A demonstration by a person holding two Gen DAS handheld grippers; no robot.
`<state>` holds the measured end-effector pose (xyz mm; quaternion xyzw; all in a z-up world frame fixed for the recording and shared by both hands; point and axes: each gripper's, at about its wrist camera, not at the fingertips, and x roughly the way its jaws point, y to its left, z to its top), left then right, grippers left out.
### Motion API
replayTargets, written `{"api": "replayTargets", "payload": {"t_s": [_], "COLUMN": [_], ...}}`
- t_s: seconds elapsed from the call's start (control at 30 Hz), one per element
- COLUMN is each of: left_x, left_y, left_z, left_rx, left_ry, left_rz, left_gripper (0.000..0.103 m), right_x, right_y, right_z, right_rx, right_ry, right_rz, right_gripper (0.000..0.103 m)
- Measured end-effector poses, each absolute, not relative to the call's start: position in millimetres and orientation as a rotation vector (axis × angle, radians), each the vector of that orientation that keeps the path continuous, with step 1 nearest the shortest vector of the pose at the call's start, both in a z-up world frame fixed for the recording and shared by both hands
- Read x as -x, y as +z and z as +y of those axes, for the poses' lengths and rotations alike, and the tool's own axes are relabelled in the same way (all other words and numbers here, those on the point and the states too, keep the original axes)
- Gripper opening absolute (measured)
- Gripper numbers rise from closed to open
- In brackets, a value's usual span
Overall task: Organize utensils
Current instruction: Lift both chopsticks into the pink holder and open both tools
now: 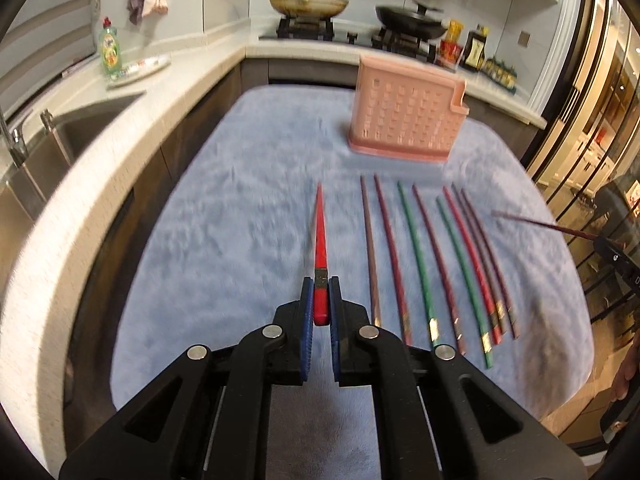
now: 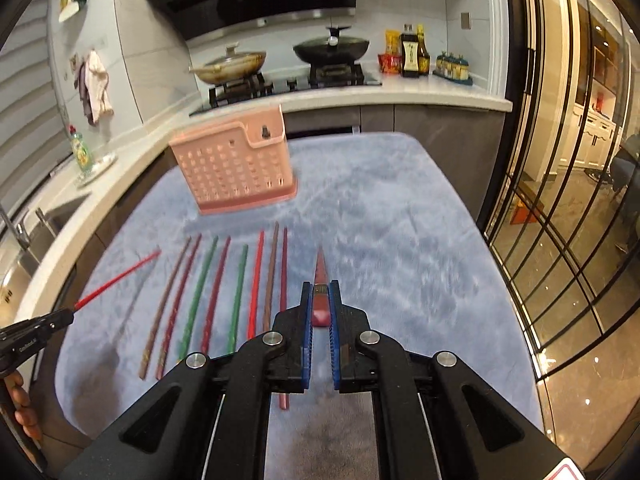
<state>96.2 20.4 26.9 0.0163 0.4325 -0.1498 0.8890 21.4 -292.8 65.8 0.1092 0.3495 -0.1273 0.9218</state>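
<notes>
My left gripper [image 1: 321,286] is shut on a red chopstick [image 1: 320,236] and holds it above the blue cloth, tip pointing away. My right gripper [image 2: 321,290] is shut on a dark maroon chopstick [image 2: 321,276], also held above the cloth. Several chopsticks, brown, maroon, green and red [image 1: 420,256], lie side by side on the cloth, right of the left gripper and left of the right gripper [image 2: 224,292]. A pink perforated utensil holder [image 1: 408,114] stands upright beyond them; it also shows in the right wrist view [image 2: 236,168].
The blue cloth [image 1: 240,200] covers the table. A sink [image 1: 60,136] and a dish soap bottle [image 1: 110,48] are on the counter to the left. A stove with two pans [image 2: 280,64] and sauce bottles [image 2: 412,54] stand behind. Glass doors [image 2: 560,200] are on the right.
</notes>
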Motion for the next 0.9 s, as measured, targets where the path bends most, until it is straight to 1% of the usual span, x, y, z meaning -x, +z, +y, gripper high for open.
{"api": "replayTargets", "payload": {"t_s": [0.2, 0.6, 0.9], "left_x": [-114, -179, -213], "left_y": [64, 137, 216], "left_z": [19, -4, -26], "left_rx": [-0.018, 0.016, 0.068], "left_ry": [-0.315, -0.33, -0.367], "left_rz": [0.828, 0.695, 0.531], "left_gripper": [0.007, 0.007, 0.007], "right_x": [-32, -77, -136], "right_y": [98, 157, 210], "right_z": [-304, -319, -320], "right_rx": [-0.248, -0.272, -0.313], "right_ry": [-0.25, -0.216, -0.142], "right_rz": [0.648, 0.52, 0.4], "right_gripper": [0.007, 0.007, 0.007]}}
